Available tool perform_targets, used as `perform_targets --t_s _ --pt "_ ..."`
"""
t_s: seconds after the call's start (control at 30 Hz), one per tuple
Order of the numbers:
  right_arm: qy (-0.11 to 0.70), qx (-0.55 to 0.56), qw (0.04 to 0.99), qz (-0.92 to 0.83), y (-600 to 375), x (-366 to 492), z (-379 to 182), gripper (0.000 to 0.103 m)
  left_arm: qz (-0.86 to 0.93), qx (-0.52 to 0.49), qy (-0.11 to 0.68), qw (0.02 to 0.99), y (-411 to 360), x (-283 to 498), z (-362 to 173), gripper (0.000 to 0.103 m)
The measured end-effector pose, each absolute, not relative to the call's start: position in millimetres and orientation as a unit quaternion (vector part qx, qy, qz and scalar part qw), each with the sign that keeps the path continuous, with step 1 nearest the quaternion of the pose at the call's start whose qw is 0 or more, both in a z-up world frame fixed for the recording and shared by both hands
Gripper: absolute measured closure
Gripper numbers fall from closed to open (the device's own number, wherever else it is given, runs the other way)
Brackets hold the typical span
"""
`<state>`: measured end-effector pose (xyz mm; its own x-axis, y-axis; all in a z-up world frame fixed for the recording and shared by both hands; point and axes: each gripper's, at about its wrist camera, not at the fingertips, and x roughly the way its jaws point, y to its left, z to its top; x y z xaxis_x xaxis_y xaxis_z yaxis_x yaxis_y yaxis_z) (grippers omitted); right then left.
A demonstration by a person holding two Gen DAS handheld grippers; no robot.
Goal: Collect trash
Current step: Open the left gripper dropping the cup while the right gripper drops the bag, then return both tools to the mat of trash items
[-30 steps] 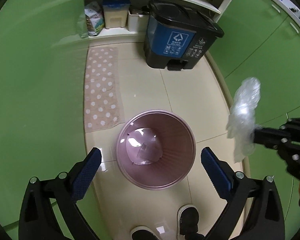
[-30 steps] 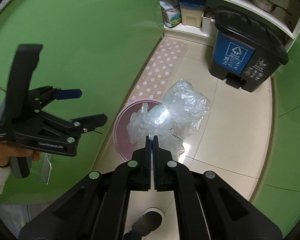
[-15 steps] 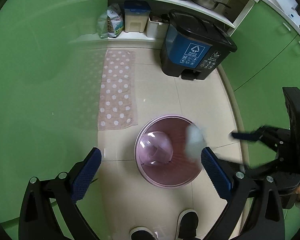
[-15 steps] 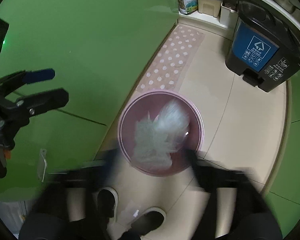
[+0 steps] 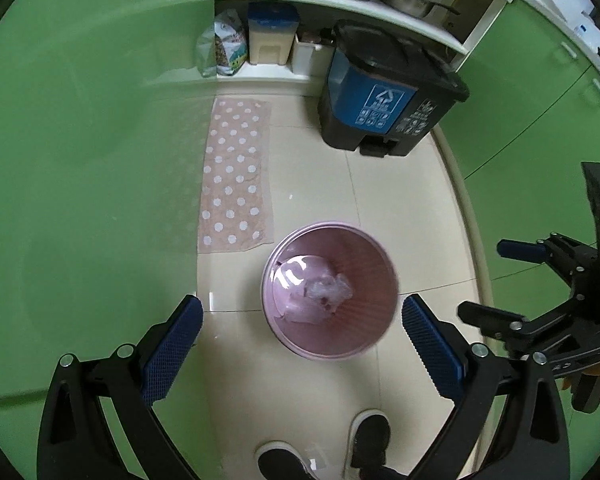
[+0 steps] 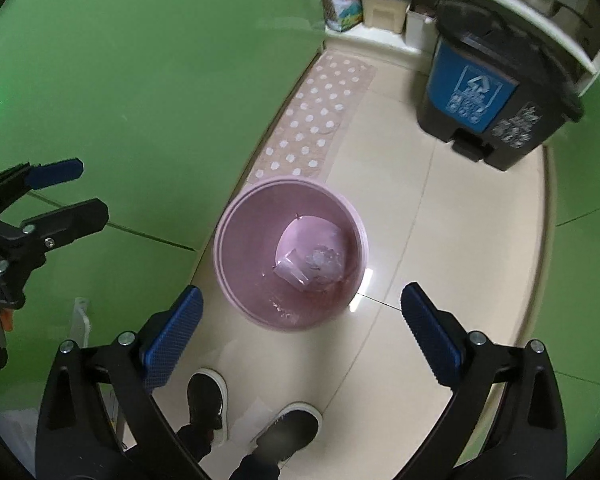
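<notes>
Nearest the left gripper (image 5: 302, 354), its two blue-padded fingers (image 5: 172, 346) stand spread wide with nothing between them, and a pair of dark shoes with white soles (image 5: 370, 440) shows on the cream floor tiles (image 5: 328, 184) just below. The right gripper (image 6: 300, 336) is likewise splayed apart and holds nothing; in the left wrist view it sits off to the right of the left tool, level with it.

Just ahead of both tools and below them stands the round pink plastic wastebasket (image 5: 376, 340), open-topped, framed between the fingers of each. At its bottom lies the crumpled clear plastic film (image 5: 324, 290), loose against the base and touching no gripper; the right wrist view shows it slightly right of the basket's centre (image 6: 320, 260).

The film looks very light, soft and slick, likely to collapse and slide under a pinch. If it needed retaking, a bunched fold near its middle seems the best place to nip, pressing the pads fully together. The basket itself appears stiff and light; its rim would give a firm hold.

Further ahead to the left lies a pink mat with white dots (image 5: 236, 176), and beyond, to the right, a black and blue pedal bin (image 5: 384, 96) stands under white shelving (image 5: 340, 0).
</notes>
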<state>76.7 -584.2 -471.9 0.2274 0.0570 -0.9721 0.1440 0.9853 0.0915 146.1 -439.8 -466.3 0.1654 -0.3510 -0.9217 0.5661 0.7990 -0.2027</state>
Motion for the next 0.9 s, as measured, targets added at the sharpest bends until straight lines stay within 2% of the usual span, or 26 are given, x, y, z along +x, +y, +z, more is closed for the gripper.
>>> perform_targets --t_s 0.13,0.43,0.57,0.73,0.9 --pt "0.606 0.075 0.791 -0.037 -580 57 -392 0.006 -0.301 0.083 0.563 0.765 -432 130 -402 0.007" --pt "0.566 0.064 0.821 -0.017 -544 26 -185 0.004 -0.284 0.068 0.528 0.798 -386 82 -213 0.007" --pt "0.543 0.049 0.838 0.011 -516 24 -113 0.003 -0.257 0.057 0.507 0.821 -353 60 -145 0.007" --pt "0.516 0.021 0.853 0.073 -464 31 -48 0.003 -0.197 0.048 0.477 0.855 -293 38 -81 0.007" --pt "0.497 -0.007 0.858 0.131 -400 43 -20 0.003 -0.119 0.035 0.461 0.879 -208 22 -51 0.007"
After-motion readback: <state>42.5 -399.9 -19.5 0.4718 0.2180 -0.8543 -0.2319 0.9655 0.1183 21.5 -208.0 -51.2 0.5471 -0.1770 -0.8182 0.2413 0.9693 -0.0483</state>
